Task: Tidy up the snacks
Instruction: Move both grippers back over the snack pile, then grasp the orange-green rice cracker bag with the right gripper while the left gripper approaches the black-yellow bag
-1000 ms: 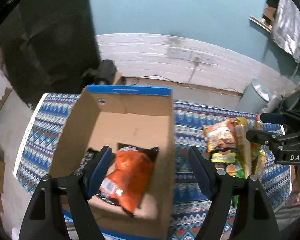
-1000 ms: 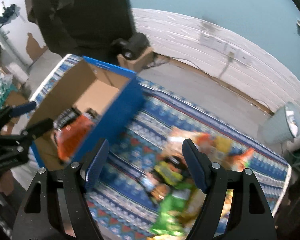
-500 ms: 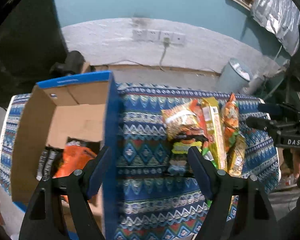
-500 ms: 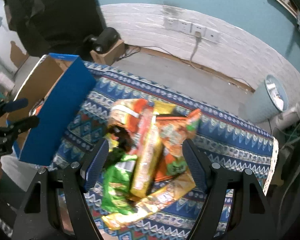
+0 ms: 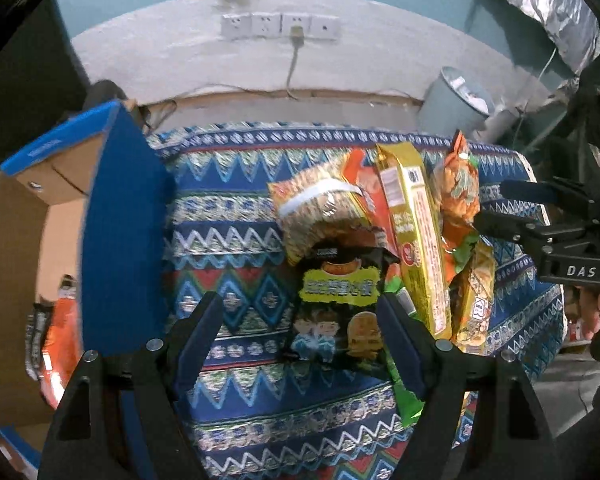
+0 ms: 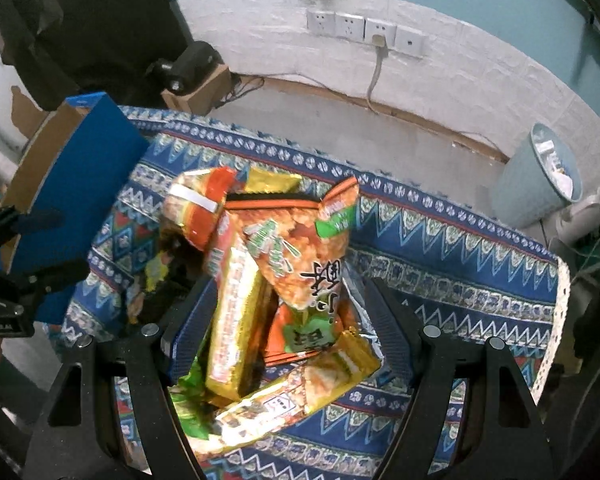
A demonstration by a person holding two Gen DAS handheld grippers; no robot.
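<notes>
Both grippers have swung away from the blue-sided cardboard box [image 5: 112,240] to the heap of snack packets on the patterned blue cloth [image 5: 228,216]. Left gripper [image 5: 300,336], jaws wide and empty, frames a black packet with a yellow label [image 5: 340,304], probably its next pick. Right gripper [image 6: 280,320], equally open, straddles the orange rice-cracker bag [image 6: 300,256] and long gold packet [image 6: 232,312], gripping neither.

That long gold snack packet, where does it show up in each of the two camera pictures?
Left wrist view: gold packet right of centre, running top to bottom in the pile.
Right wrist view: gold packet low centre, by the left finger.
Shared landmark: the wall sockets, top centre in both.
</notes>
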